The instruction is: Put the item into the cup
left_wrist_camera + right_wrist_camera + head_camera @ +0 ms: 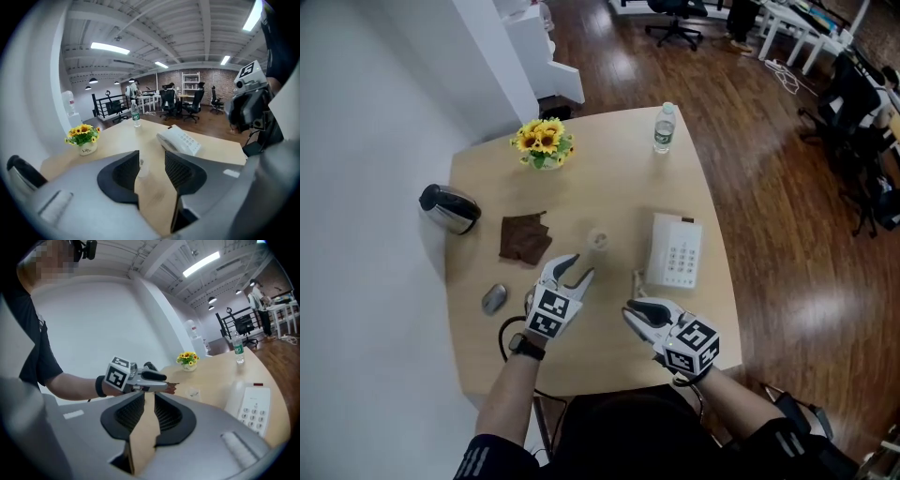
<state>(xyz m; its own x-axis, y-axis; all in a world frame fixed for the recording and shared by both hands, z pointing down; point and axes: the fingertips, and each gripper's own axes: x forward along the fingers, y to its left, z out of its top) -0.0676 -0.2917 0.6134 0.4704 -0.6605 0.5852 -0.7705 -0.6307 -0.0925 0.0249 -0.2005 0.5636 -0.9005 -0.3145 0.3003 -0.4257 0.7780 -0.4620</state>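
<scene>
A small clear cup (598, 239) stands mid-table. It shows just beyond my left gripper's tips, in the gap between the jaws, in the left gripper view (142, 168). I cannot tell what is inside it. My left gripper (581, 265) is open, its jaws wide apart and holding nothing, with its tips a little short of the cup. My right gripper (628, 312) hovers near the front of the table, right of the left one. Its jaws (149, 399) stand a narrow gap apart, with bare table showing between them. The cup (192, 392) lies beyond it, to the right.
A white desk phone (677, 250) lies right of the cup, with a small thin object (636, 279) by its left edge. A brown cloth (525, 237), a mouse (494, 298) and a black-and-silver appliance (450, 208) are at the left. Sunflowers (544, 143) and a water bottle (664, 128) stand at the far edge.
</scene>
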